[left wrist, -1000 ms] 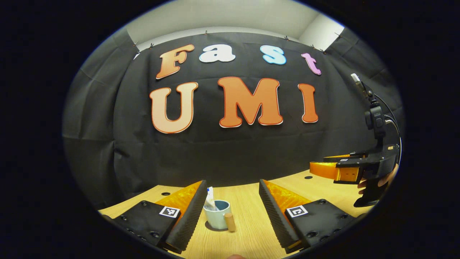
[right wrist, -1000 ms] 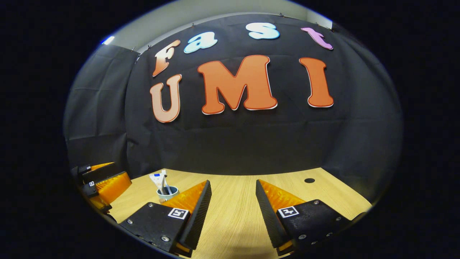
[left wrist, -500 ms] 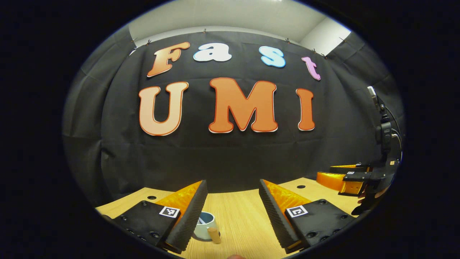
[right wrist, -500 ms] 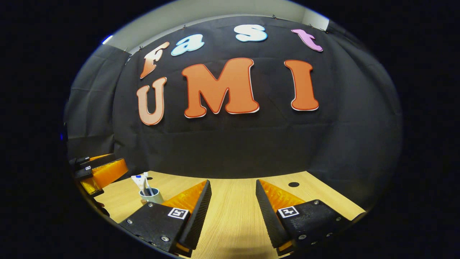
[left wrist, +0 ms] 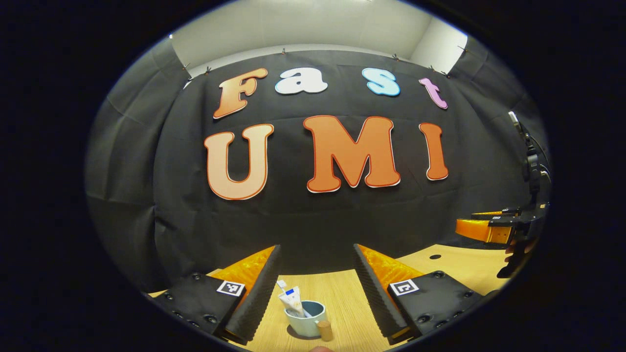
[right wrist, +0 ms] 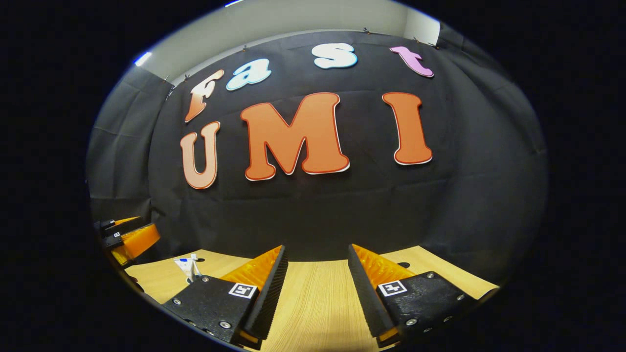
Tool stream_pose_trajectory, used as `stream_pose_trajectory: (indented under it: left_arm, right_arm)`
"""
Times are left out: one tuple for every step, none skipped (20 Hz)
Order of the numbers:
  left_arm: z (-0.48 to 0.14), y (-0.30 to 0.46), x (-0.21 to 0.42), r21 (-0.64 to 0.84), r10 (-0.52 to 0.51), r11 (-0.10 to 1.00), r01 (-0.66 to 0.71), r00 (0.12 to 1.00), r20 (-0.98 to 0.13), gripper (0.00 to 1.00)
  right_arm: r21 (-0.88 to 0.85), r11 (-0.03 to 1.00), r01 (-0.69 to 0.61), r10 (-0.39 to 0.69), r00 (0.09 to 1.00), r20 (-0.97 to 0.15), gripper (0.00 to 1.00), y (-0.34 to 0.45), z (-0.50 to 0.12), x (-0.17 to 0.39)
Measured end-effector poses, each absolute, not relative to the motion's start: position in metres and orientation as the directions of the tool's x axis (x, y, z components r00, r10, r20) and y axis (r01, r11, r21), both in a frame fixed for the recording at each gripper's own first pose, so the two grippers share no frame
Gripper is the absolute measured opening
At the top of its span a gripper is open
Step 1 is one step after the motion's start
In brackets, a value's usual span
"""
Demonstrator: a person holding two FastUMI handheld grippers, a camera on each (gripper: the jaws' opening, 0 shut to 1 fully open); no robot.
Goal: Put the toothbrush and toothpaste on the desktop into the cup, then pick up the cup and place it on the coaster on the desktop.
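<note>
Left gripper view: the left gripper [left wrist: 313, 288] is hovering above the wooden surface [left wrist: 342, 298] with its jaws spread wide, gripping nothing. The light blue cup [left wrist: 305, 318] is standing upright on the surface between and just below the two fingers, touching neither. The toothpaste [left wrist: 293, 300] is sticking out of the cup, leaning left, and the toothbrush [left wrist: 281, 284] head is poking up just behind it. A small cork-coloured handle [left wrist: 324, 330] is sitting at the cup's front right side. Whether the cup is resting on a coaster cannot be told from here. At the far right edge the right gripper [left wrist: 481, 229] is showing, held in a hand [left wrist: 518, 247] — well apart from the cup.

Right gripper view: the right gripper [right wrist: 317, 286] is also standing wide open over bare surface [right wrist: 318, 303], holding nothing. The toothpaste [right wrist: 185, 266] and toothbrush [right wrist: 194, 259] are peeking up at the left, behind the gripper's left finger — the cup itself is hidden there. The left gripper [right wrist: 129, 237] is showing at the far left edge, above the surface.
</note>
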State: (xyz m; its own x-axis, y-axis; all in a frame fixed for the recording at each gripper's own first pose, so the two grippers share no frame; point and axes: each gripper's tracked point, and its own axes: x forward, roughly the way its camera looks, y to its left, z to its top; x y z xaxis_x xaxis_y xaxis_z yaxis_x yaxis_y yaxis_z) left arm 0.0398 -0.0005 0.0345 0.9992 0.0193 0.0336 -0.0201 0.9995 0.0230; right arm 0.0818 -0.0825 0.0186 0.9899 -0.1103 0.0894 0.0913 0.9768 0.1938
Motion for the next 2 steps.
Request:
stream_pose_trajectory:
  left_arm:
    - [0.0322, -0.0001, 0.0384, 0.015, 0.018, 1.000, -0.019, 0.999, 0.029, 0.92]
    - [0.0307, -0.0003, 0.0380, 0.007, 0.021, 1.000, -0.021, 0.999, 0.024, 0.86]
  right_arm:
    - [0.192, 0.978, 0.079, -0.098, 0.991, 0.094, 0.75, -0.0776, 0.0206, 0.0807]
    - [0.184, 0.980, 0.075, -0.094, 0.991, 0.096, 0.75, -0.0746, 0.0223, 0.0792]
